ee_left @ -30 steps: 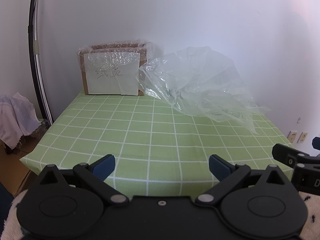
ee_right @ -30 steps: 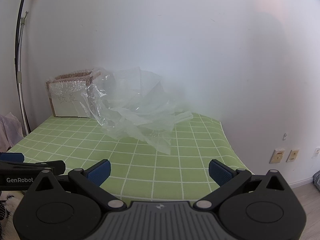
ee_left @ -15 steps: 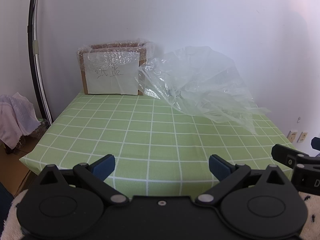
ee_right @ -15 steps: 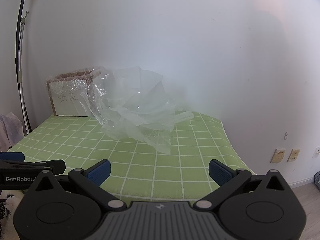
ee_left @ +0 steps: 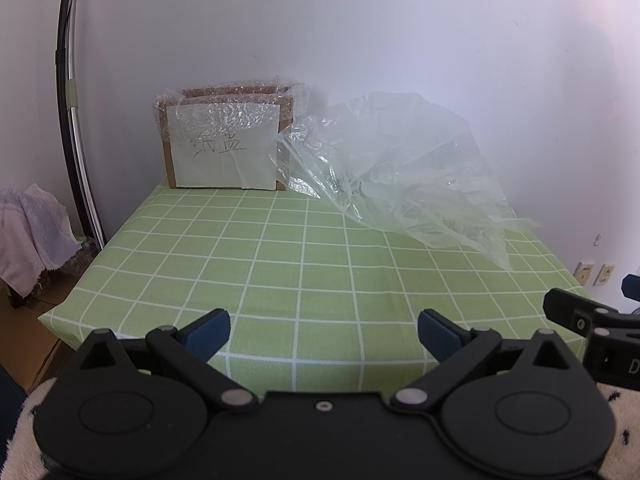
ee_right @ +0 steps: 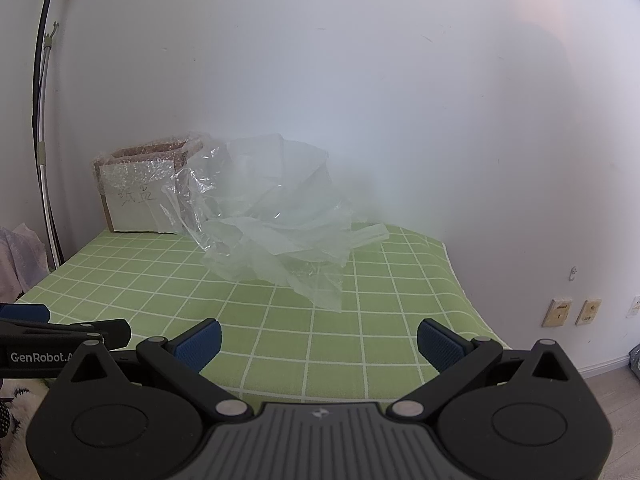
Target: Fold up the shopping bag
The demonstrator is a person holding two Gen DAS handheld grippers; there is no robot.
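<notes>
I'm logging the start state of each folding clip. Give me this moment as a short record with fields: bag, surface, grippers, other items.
bag: clear plastic shopping bag, crumpled and puffed up, unfolded, at the far side of the table near the wall
surface: table with green checked cloth
left gripper: open, empty, at the near edge, apart from the bag
right gripper: open, empty, at the near edge, apart from the bag
other items: cardboard box wrapped in bubble wrap with a handwritten paper label, left of the bag
fold progress: not started
</notes>
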